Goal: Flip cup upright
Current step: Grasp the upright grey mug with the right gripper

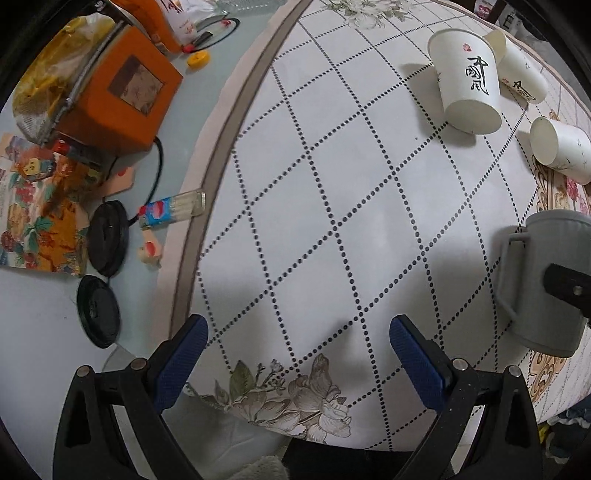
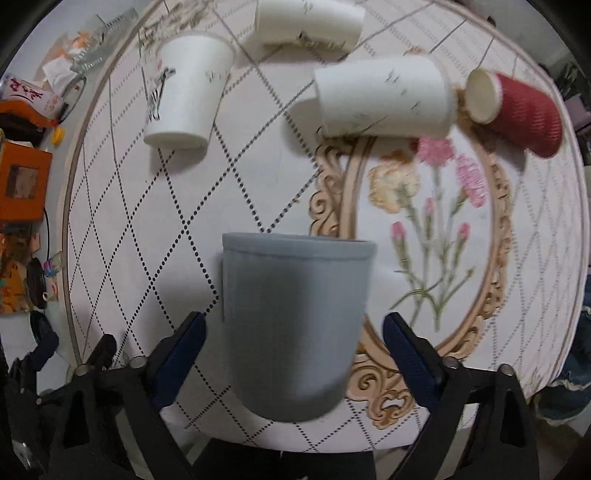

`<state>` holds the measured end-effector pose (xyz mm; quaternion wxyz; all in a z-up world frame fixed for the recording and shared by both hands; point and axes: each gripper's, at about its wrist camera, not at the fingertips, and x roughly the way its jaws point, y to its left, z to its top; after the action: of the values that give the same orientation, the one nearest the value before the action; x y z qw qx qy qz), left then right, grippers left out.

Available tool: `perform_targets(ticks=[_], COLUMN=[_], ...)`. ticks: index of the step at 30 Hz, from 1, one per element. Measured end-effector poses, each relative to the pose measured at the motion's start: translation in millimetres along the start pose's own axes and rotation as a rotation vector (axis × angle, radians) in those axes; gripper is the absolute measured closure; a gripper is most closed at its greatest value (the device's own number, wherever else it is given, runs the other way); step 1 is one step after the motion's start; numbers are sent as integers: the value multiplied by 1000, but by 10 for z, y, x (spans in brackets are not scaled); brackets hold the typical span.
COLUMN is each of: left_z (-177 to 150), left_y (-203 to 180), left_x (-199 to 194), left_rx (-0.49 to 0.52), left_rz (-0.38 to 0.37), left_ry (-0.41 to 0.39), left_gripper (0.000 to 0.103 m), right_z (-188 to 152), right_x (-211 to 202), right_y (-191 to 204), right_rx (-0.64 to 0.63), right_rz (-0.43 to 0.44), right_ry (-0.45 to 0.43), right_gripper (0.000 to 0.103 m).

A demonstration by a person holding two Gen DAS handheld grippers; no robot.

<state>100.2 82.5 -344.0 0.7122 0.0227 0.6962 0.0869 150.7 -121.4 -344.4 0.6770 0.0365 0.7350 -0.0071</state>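
Observation:
A grey cup [image 2: 295, 321] with a side handle stands on the round table between my right gripper's [image 2: 293, 336] open blue-padded fingers; neither pad touches it. It looks upright, rim at the top, slightly blurred. It also shows at the right edge of the left wrist view [image 1: 543, 288], with a black right finger [image 1: 569, 288] in front of it. My left gripper [image 1: 299, 338] is open and empty over the patterned cloth near the table's front edge.
Three white paper cups [image 2: 188, 88] [image 2: 306, 22] [image 2: 384, 98] and a red ribbed cup [image 2: 517, 110] lie on their sides at the far side. An orange box [image 1: 118, 88], black discs [image 1: 107, 236], cables and clutter sit left of the tablecloth [image 1: 332, 166].

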Motion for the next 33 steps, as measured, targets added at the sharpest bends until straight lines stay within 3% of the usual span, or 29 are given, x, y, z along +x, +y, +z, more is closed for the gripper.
perform_targets(ticks=[2, 9, 16, 21, 27, 33], left_z=[2, 18, 39, 125, 306, 507], left_y=[-2, -33, -17, 2, -102, -355], left_x=[32, 86, 106, 97, 37, 66], left_rx=[-1, 21, 33, 41, 60, 90], left_rz=[-7, -18, -35, -45, -67, -58], left_ry=[3, -11, -18, -16, -11, -32], left_gripper=[2, 2, 1, 1, 1, 1], right_z=[14, -37, -225, -410, -464, -437], right_x=[90, 89, -17, -260, -561, -552], right_y=[-33, -177, -408, -586, -836, -819], right_rx=[19, 47, 105, 131, 201, 226], right_rz=[4, 50, 94, 82, 21, -55], right_ry=[27, -1, -79, -225, -478, -695], right_gripper=[19, 19, 19, 19, 19, 19])
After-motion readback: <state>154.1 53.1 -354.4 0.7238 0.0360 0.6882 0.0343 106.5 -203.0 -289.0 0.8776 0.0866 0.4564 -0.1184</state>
